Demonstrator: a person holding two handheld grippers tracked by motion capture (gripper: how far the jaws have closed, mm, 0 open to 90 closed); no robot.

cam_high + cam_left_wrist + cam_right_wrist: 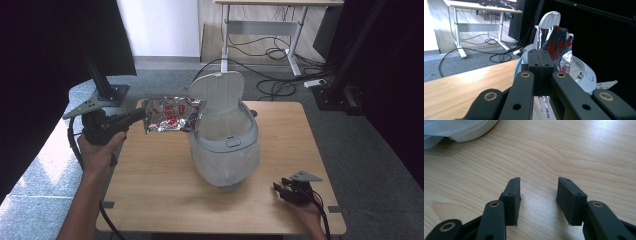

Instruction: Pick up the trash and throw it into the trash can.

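A silver foil wrapper point(172, 114) with red print hangs in the air just left of a small white bin point(226, 145). The bin stands mid-table with its lid point(218, 90) raised and a white liner bag around it. My left gripper point(141, 114) is shut on the wrapper's left edge; in the left gripper view the wrapper point(555, 45) rises behind my closed left gripper point(541, 61), with the bin point(584, 75) beyond. My right gripper point(280, 190) rests low at the table's front right, open with nothing between its jaws, right gripper point(538, 191) over bare wood.
The wooden table point(165, 190) has bare room in front of and left of the bin. The bin's liner point(451, 130) shows at the top left of the right gripper view. A desk point(265, 20) with floor cables stands behind, and a black stand base point(107, 92) sits at the back left.
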